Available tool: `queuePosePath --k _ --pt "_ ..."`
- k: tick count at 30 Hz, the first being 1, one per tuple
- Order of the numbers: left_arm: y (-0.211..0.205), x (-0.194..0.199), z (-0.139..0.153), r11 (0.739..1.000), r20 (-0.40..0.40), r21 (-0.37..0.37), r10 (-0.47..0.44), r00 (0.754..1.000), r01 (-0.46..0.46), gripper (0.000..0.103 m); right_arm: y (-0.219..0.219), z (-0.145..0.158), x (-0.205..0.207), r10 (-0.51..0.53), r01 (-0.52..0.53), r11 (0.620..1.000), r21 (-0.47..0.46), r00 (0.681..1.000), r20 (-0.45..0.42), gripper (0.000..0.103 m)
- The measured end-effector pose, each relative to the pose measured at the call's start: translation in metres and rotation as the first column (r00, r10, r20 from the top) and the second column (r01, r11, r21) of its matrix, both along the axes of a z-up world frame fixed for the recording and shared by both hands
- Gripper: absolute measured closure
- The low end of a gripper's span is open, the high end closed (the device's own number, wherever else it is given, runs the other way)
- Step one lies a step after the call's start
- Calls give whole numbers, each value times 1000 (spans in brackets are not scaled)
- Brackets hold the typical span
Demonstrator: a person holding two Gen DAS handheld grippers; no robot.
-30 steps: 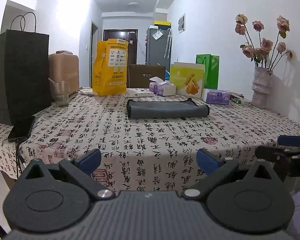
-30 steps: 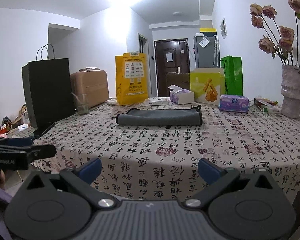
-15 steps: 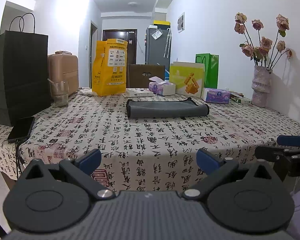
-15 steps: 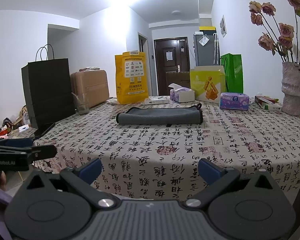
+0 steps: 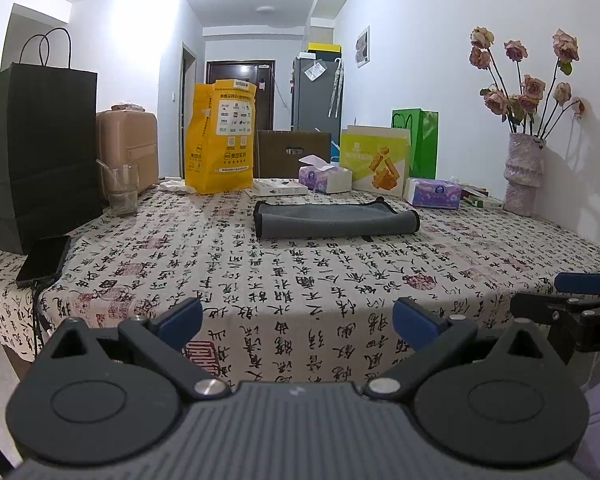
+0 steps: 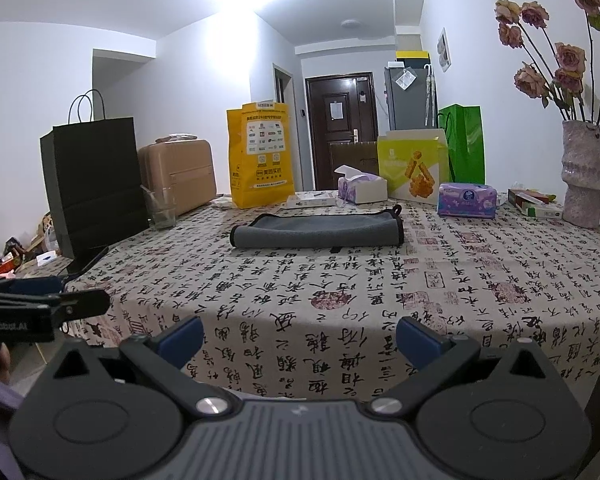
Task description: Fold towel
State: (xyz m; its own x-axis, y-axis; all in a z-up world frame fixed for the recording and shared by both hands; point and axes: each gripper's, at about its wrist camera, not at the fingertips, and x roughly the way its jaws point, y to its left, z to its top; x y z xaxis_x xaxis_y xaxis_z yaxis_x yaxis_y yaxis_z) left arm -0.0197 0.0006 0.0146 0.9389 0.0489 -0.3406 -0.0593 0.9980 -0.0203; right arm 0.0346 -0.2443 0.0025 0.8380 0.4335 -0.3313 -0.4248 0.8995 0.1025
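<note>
— Table condition?
— Covered by a calligraphy-print cloth, with bags, tissue boxes and a vase along the far edges. Grey towel lies near the middle, well apart from both tools, apparently already doubled over.
— Tool status?
— Left gripper and right gripper are both spread wide, holding nothing, poised off the near table edge.
— Step in hand?
— Judged as the approach; no contact with the towel.
— Next requirement?
— Reach forward, pinch one short end at its two corners, and carry it across without dragging the cloth beneath.
</note>
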Motion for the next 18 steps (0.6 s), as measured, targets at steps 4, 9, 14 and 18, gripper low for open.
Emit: queuePosePath --k 4,9,14,18 --pt "0 0 1 1000 2 1 0 1000 0 0 0 0 1 -2 2 1000 1 1000 -3 0" --pt "0 0 1 1000 4 2 1 1000 -1 0 0 1 0 1 -1 1000 -1 1000 6 0" --pt "1 0 2 1000 7 4 0 1000 -1 0 -1 1 1 -1 1 1000 1 1000 2 0" --pt "0 0 3 1000 8 6 0 1000 0 0 -1 1 1 -1 1 1000 2 1000 3 0"
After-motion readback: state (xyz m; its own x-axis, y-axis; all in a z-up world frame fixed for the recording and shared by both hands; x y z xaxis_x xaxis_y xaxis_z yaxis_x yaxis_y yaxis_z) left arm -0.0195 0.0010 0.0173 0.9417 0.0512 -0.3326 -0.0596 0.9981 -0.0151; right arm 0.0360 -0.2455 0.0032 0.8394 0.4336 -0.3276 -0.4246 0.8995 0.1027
